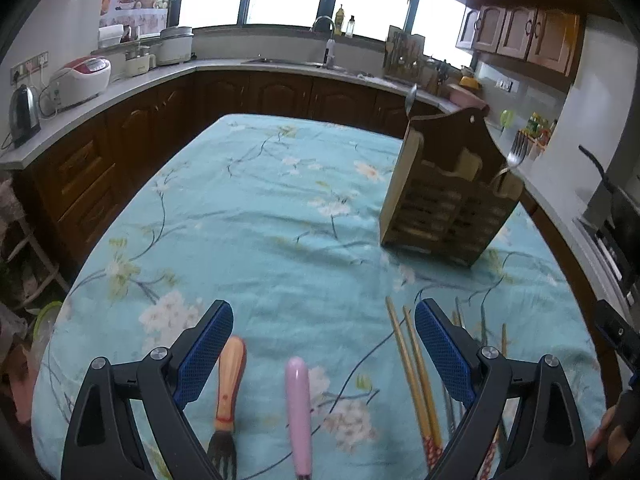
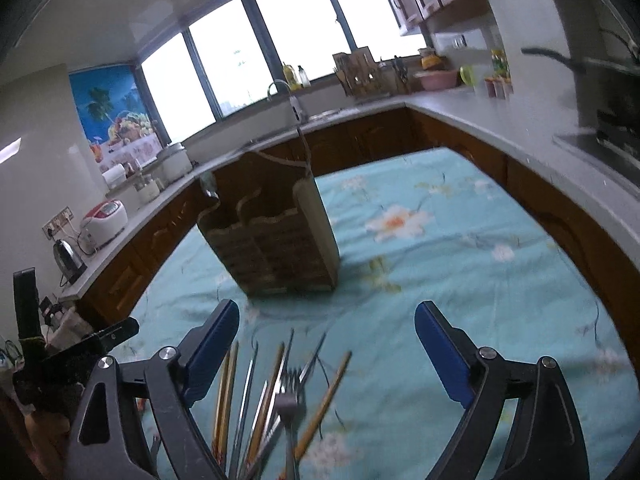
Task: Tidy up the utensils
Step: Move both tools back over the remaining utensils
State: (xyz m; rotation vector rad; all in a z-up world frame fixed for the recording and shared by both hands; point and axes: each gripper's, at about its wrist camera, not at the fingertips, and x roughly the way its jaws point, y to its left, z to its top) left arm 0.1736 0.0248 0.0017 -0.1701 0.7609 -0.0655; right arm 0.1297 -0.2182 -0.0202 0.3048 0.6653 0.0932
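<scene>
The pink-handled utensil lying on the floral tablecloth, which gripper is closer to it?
Left. The left gripper, open, hovers over the pink-handled utensil, which lies between its fingers. The right gripper, open, hangs over the pile of chopsticks instead.

Beside the wooden caddy (image 2: 276,240), itself blurred, the chopsticks (image 2: 256,408) and metal fork (image 2: 290,404) were smeared and cut off by the lower edge.

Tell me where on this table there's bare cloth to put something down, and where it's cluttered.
Free: the wide stretch of tablecloth left of the wooden caddy, back to the far edge, and the cloth right of the caddy in the right wrist view. Crowded: the near edge, with the orange-handled fork, pink handle, chopsticks and metal fork.
</scene>
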